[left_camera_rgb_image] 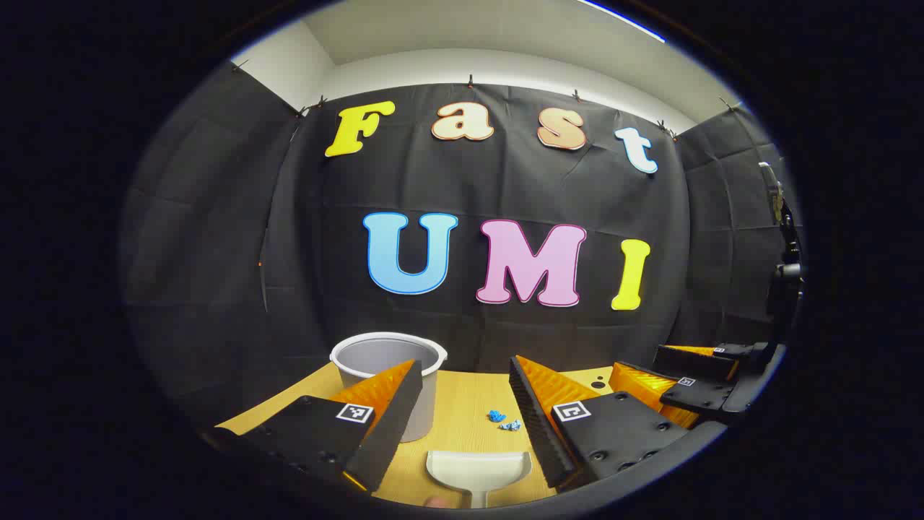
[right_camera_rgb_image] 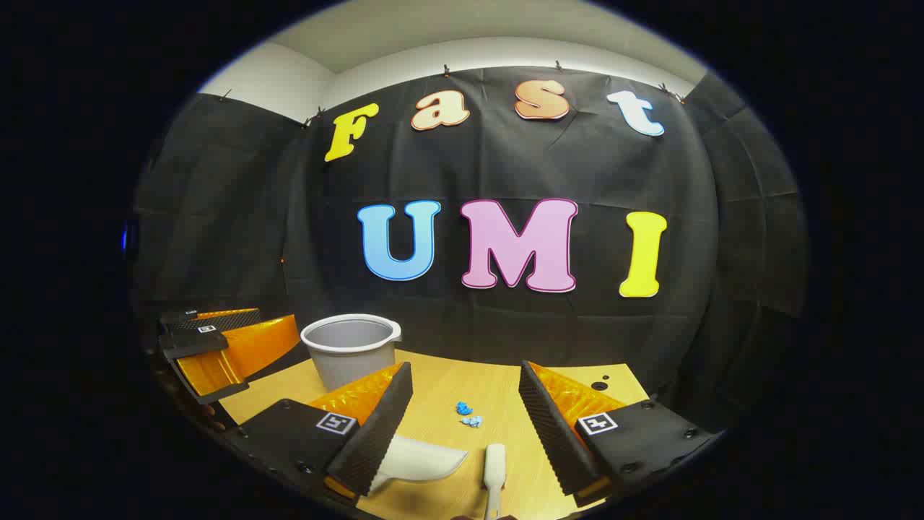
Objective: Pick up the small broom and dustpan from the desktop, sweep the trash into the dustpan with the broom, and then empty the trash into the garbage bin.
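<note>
Dustpan lies on the desktop between the left gripper's wide-spread fingers; the broom lies between the right gripper's, equally wide.

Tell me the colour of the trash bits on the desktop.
Blue: the trash bits show best in the right gripper view.

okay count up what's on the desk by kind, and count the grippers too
Bin: 1
Dustpan: 1
Broom: 1 (only its handle shows)
Blue trash bits: 2
Grippers: 2, left gripper and right gripper, both open
Total: 7
</note>
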